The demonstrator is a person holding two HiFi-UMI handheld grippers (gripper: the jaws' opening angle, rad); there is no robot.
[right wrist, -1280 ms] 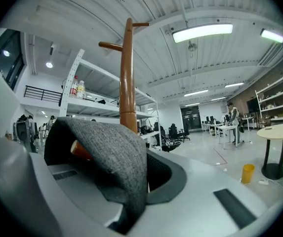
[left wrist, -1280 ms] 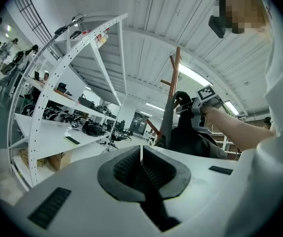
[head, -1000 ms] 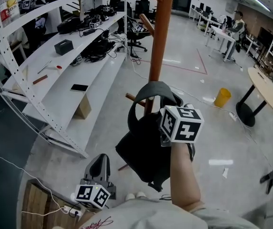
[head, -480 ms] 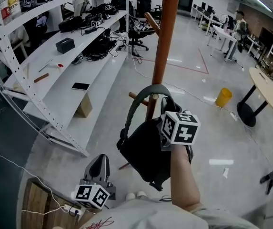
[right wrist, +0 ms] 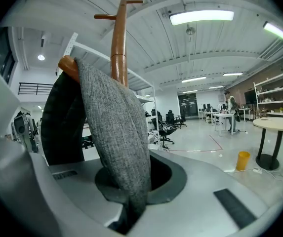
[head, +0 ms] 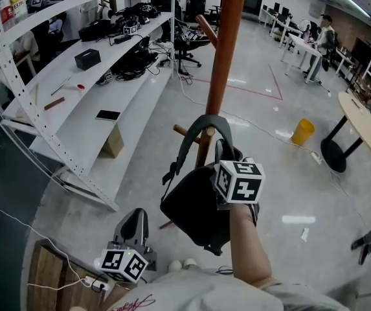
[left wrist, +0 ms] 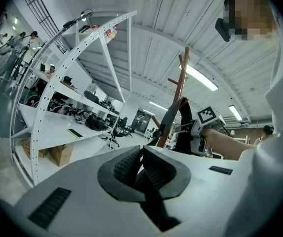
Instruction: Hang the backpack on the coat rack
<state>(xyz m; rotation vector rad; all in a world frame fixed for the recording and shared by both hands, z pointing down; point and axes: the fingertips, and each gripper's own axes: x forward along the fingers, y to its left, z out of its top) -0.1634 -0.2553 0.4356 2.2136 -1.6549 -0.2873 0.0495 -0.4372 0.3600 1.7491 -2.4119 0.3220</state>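
Your right gripper (right wrist: 131, 196) pinches the backpack strap (right wrist: 114, 127); seat it deep on the peg (right wrist: 68, 65) before you let go.

Head view looks steeply down, beside the coat rack (head: 221, 76). Left gripper view sits low and farther back, facing it. Right gripper view sits tight against the backpack strap (right wrist: 116, 142). All three share the coat rack.

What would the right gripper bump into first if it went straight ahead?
Probably the coat rack pole, just beyond the grey strap that the right gripper grips; depth is unclear.
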